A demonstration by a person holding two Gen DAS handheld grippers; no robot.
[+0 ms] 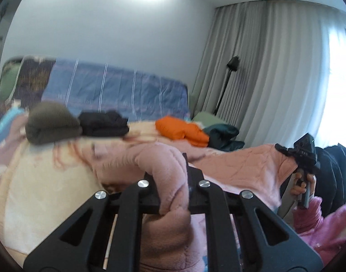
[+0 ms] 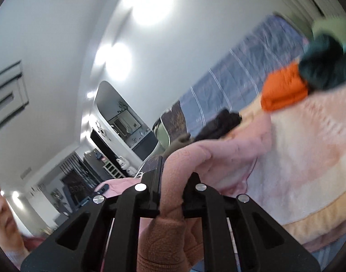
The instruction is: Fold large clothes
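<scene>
A large pink fleece garment [image 1: 236,165] is stretched above the bed between both grippers. My left gripper [image 1: 173,181] is shut on a bunched pink edge of it. My right gripper [image 2: 173,181] is shut on another bunched edge of the same garment [image 2: 229,158], and it also shows in the left wrist view [image 1: 304,156] at the right, held in a hand. The garment hangs down in front of both cameras. The views are blurred by motion.
The bed has a cream and pink blanket [image 1: 36,192]. On it lie folded clothes: olive [image 1: 51,124], black [image 1: 102,123], orange [image 1: 180,130] and dark teal [image 1: 225,137]. A blue striped headboard cover [image 1: 118,90], a floor lamp [image 1: 227,83] and curtains [image 1: 275,72] stand behind.
</scene>
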